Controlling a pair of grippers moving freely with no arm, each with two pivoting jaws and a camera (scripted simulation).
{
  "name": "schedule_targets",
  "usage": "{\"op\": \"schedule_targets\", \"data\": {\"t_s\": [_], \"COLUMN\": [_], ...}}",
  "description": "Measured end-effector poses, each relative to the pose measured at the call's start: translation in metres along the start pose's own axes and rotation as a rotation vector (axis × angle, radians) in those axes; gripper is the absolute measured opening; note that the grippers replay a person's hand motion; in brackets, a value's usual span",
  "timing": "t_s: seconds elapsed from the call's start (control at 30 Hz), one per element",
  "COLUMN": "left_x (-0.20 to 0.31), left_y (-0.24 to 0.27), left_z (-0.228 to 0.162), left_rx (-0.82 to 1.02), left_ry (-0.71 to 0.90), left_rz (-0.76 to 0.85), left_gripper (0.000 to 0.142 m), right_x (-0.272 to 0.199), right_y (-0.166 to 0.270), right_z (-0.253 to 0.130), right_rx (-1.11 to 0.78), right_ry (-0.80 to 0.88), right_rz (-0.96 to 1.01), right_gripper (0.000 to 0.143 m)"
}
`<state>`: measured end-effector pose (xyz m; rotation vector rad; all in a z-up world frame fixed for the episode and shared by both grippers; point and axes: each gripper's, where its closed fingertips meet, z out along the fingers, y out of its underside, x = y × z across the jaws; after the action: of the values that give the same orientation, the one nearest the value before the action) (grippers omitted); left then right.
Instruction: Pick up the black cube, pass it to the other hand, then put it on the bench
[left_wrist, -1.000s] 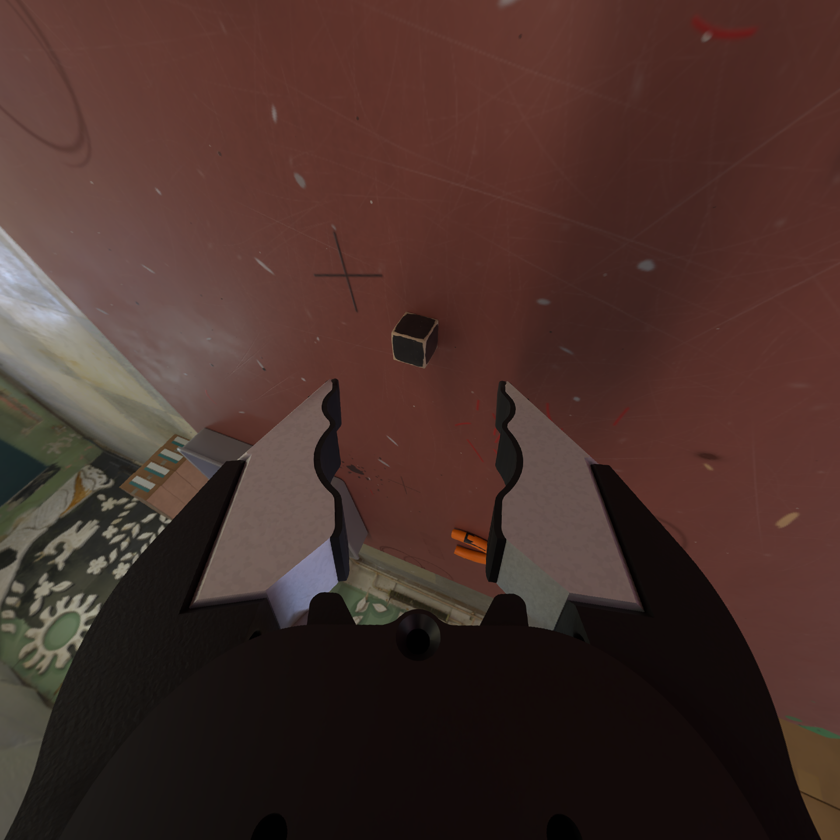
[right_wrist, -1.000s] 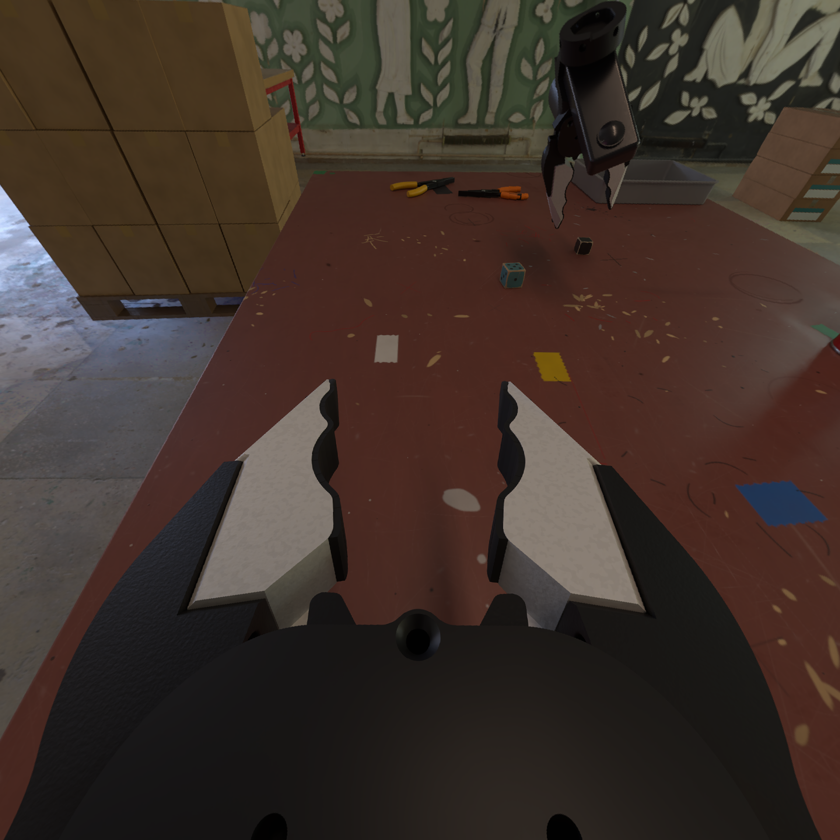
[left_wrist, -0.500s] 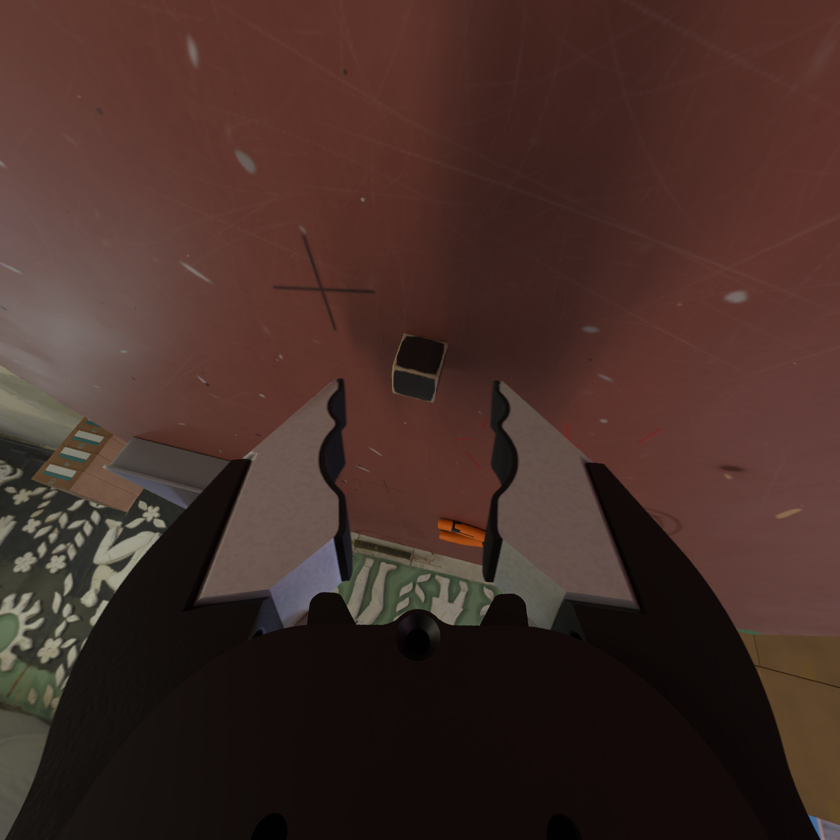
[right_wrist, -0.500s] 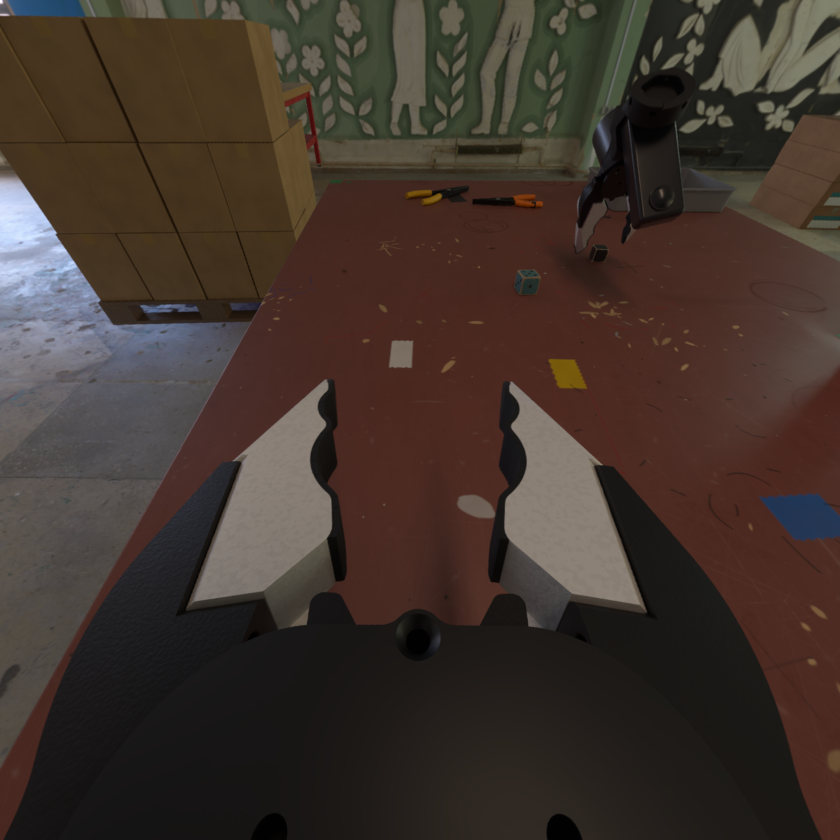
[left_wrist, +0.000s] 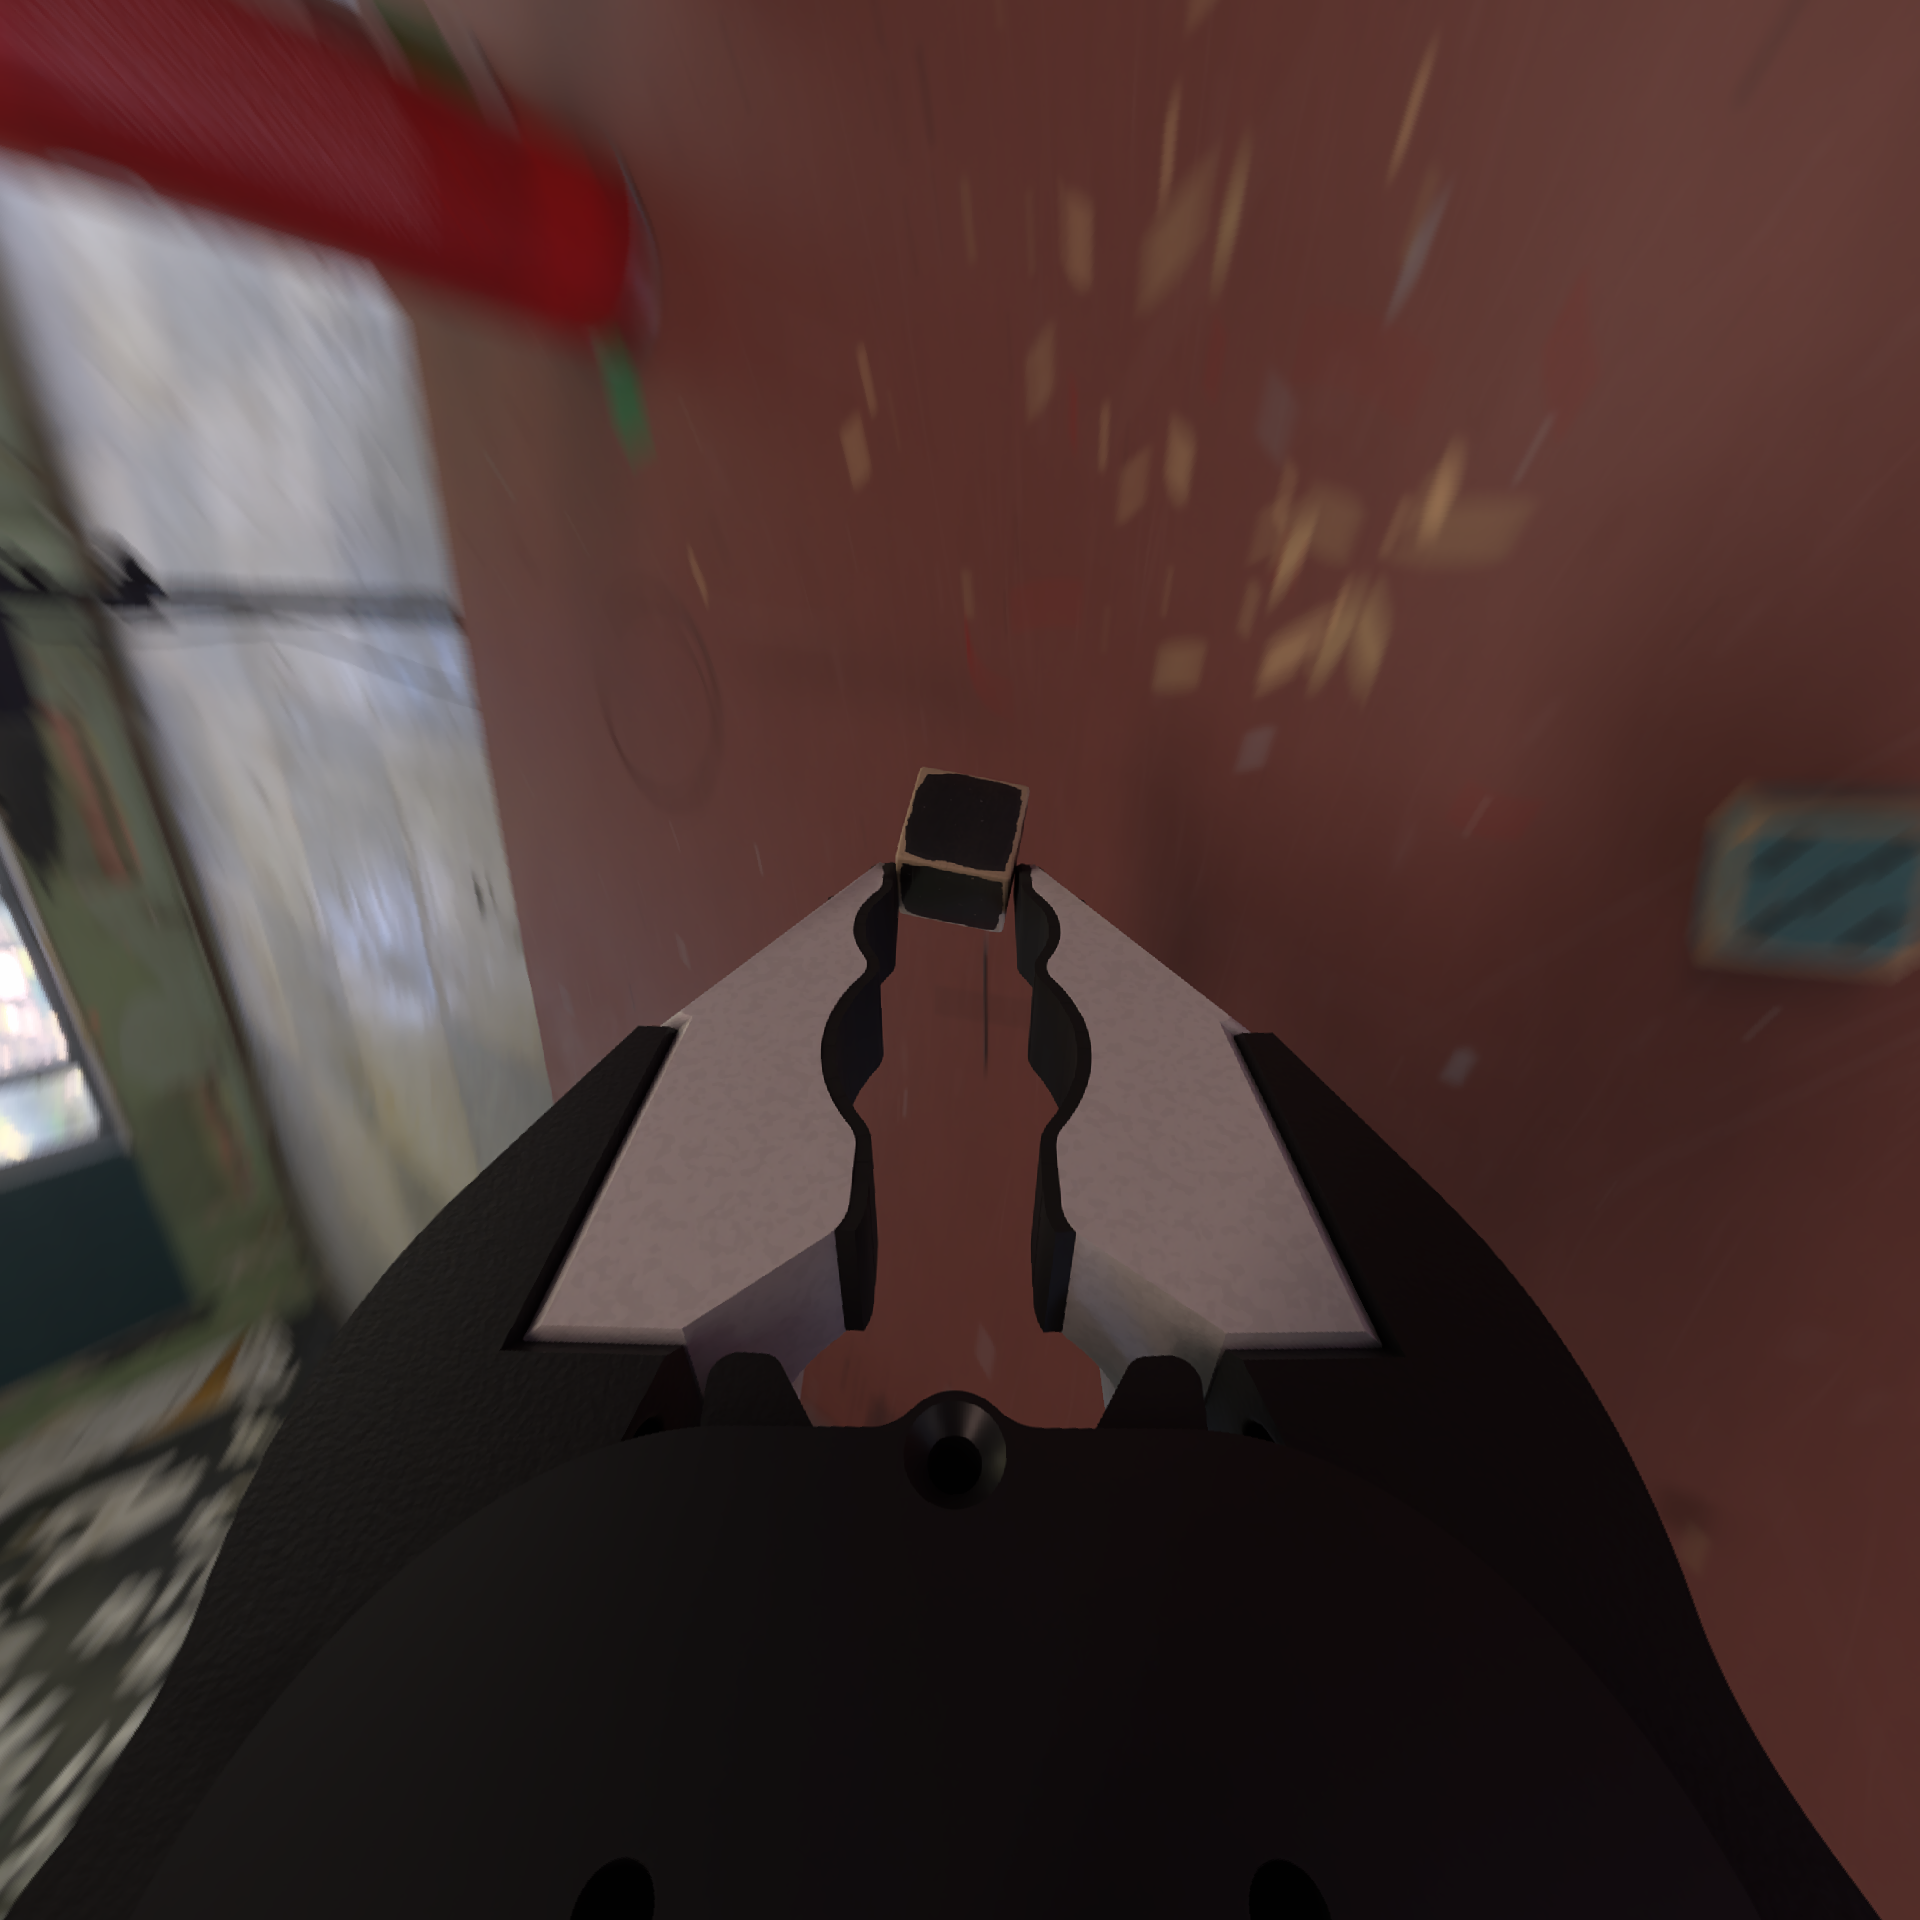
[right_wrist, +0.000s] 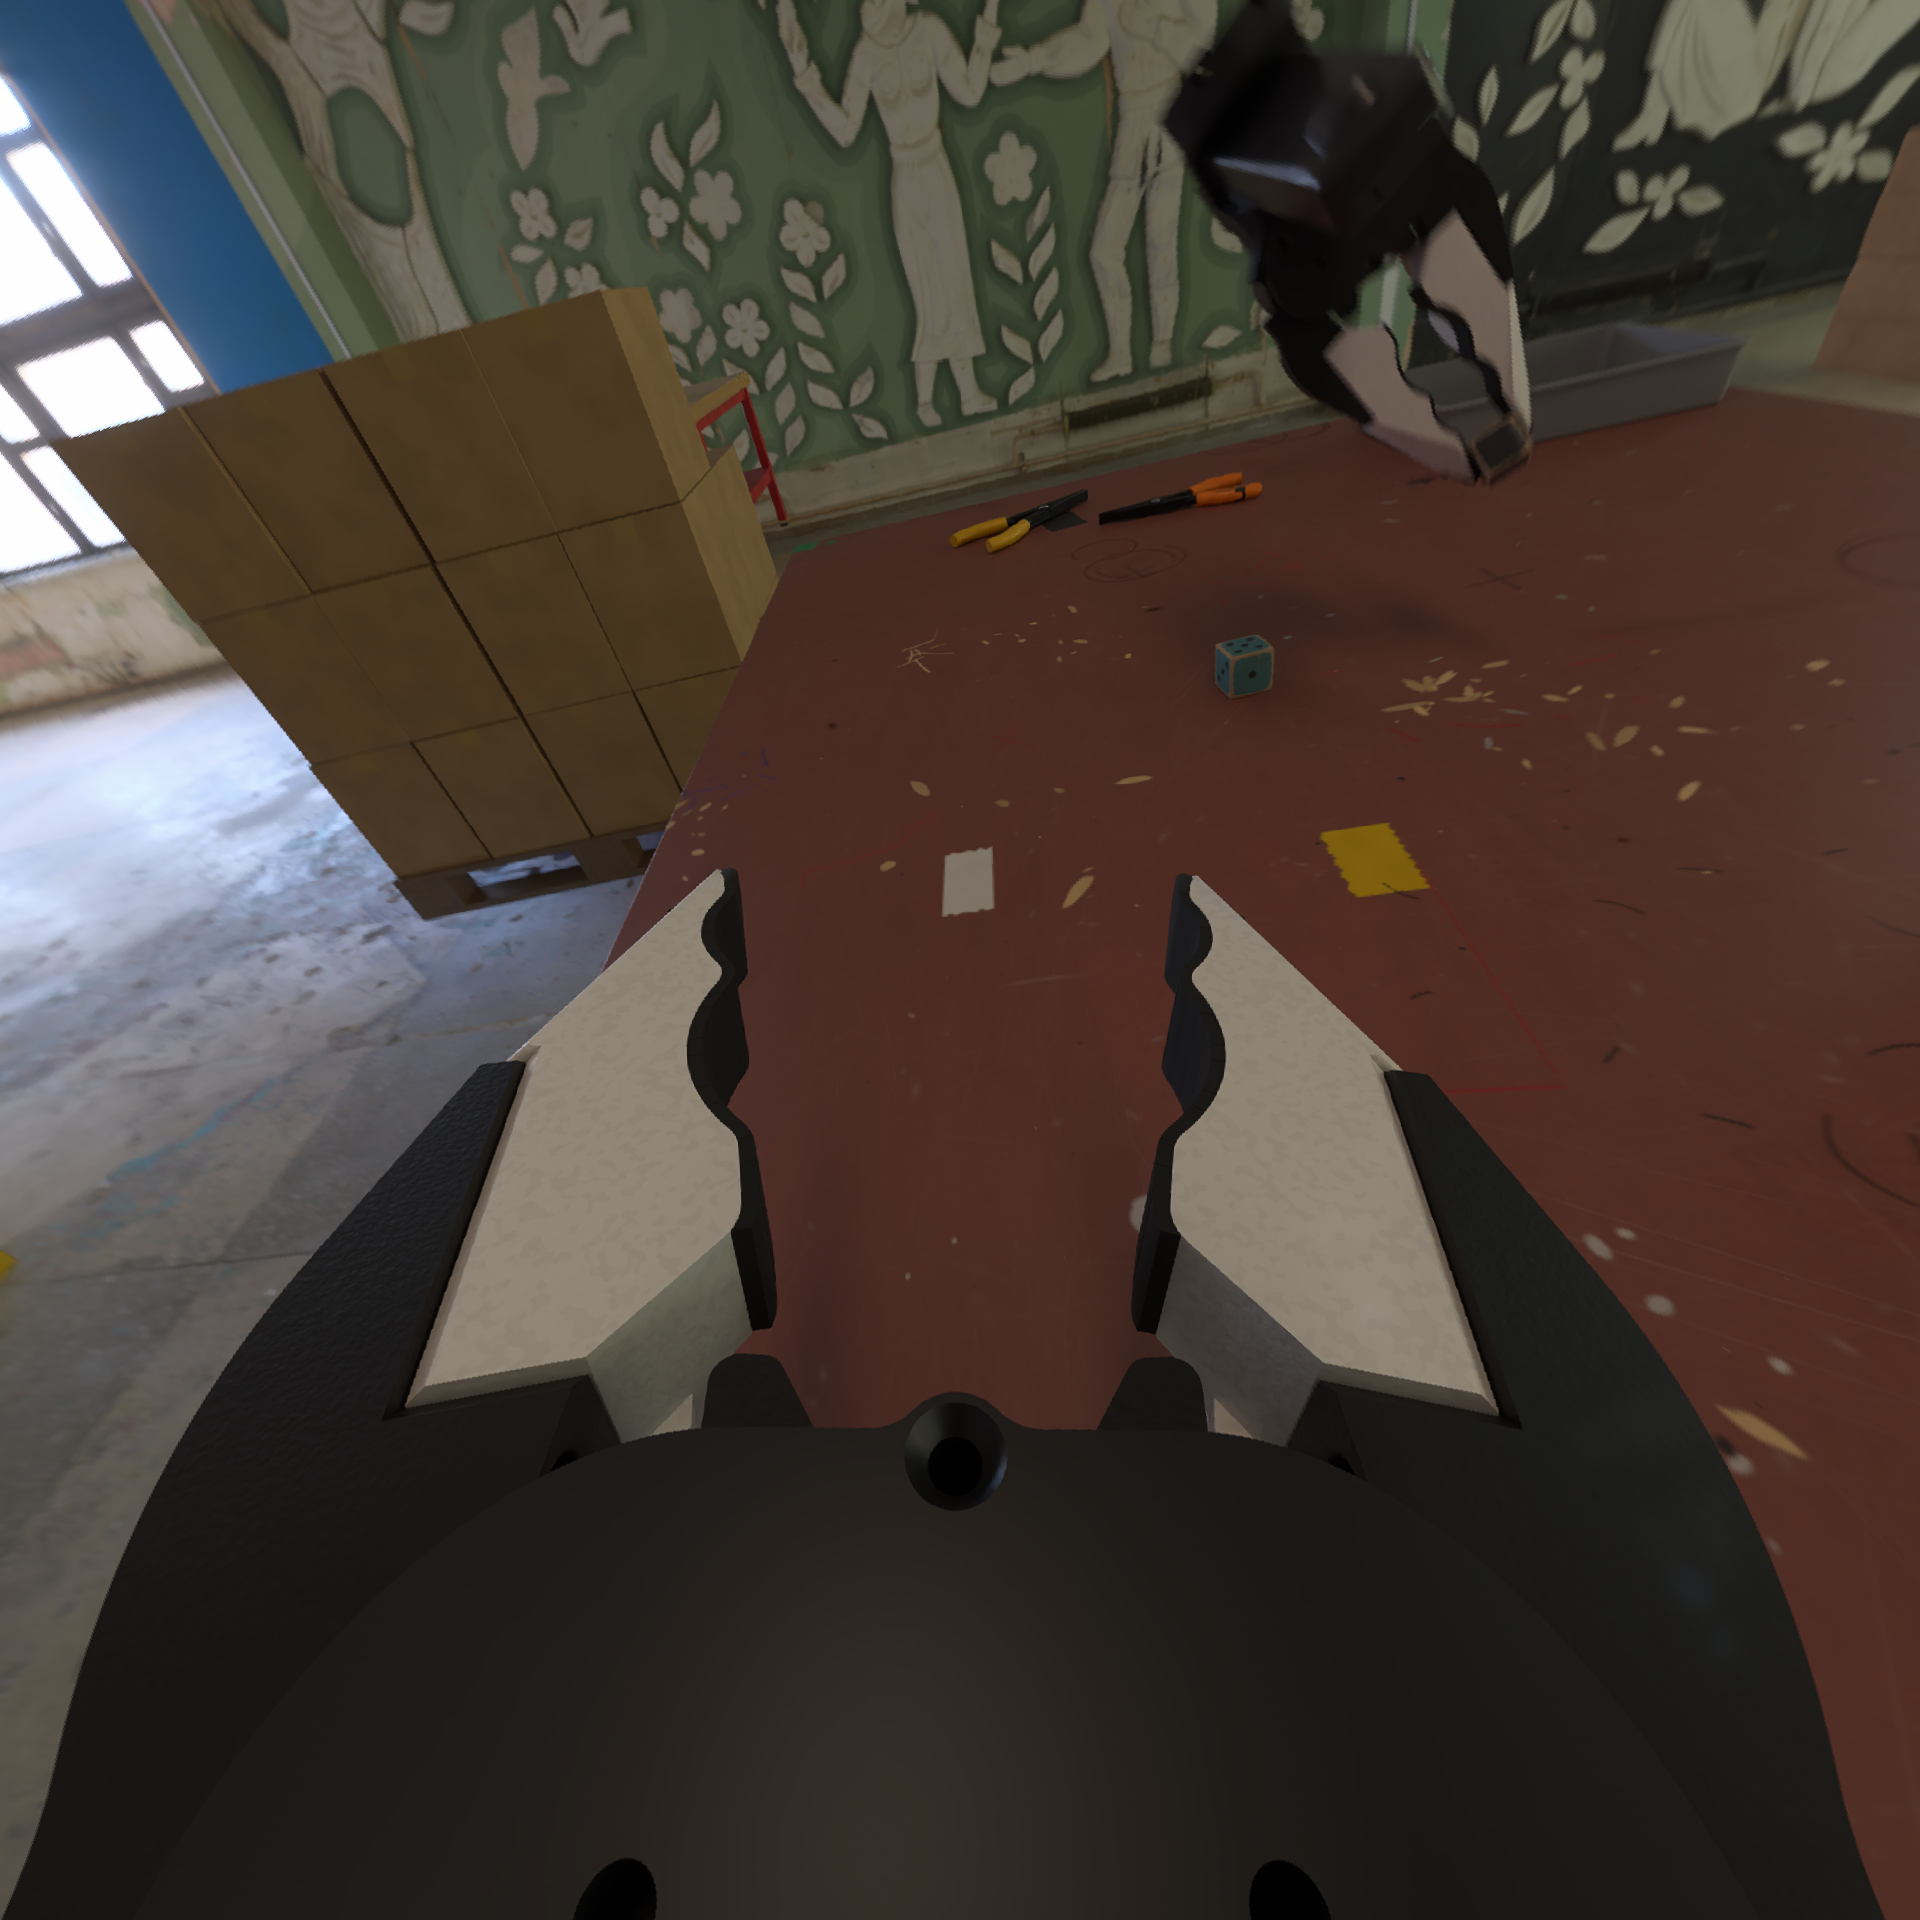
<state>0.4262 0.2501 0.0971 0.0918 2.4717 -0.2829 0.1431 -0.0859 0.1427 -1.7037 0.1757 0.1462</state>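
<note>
The black cube (left_wrist: 959, 850) with pale edges is pinched between the tips of my left gripper (left_wrist: 954, 891), which is shut on it and holds it in the air above the reddish-brown bench (left_wrist: 1351, 987). The left wrist view is blurred by motion. In the right wrist view the left gripper (right_wrist: 1481, 449) shows at the upper right, lifted off the bench with the cube (right_wrist: 1500, 449) at its tips. My right gripper (right_wrist: 956, 904) is open and empty, low over the near part of the bench (right_wrist: 1039, 790).
A teal die (right_wrist: 1244, 666) lies mid-bench, and shows blurred in the left wrist view (left_wrist: 1808, 902). Yellow pliers (right_wrist: 1013, 523) and orange-handled pliers (right_wrist: 1184, 499) lie at the far edge. A grey tray (right_wrist: 1590, 372) stands far right. Stacked cardboard boxes (right_wrist: 457, 623) stand left.
My left gripper closed on the black cube, lifted it off the bench and swung round fast. My right gripper tilted up and turned a little; it stays open.
</note>
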Motion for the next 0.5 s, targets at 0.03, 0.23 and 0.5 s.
{"op": "schedule_targets", "data": {"t_s": [0.03,0.23,0.5], "left_x": [0.001,0.049,0.102], "left_y": [-0.028,-0.166,-0.235], "left_z": [-0.016,-0.120,-0.137], "left_rx": [0.157,0.859,0.881], "left_ry": [-0.037,-0.202,-0.342], "left_rz": [-0.035,-0.070,0.079], "left_gripper": [0.022,0.022,0.022], "right_x": [0.003,0.033,0.066], "right_y": [-0.001,-0.032,-0.064], "right_z": [0.006,0.055,0.108], "right_rx": [-0.002,0.032,0.036], "right_ry": [-0.005,0.064,0.180], "right_rz": [0.024,0.118,0.205], "right_gripper": [0.083,0.084,0.079]}}
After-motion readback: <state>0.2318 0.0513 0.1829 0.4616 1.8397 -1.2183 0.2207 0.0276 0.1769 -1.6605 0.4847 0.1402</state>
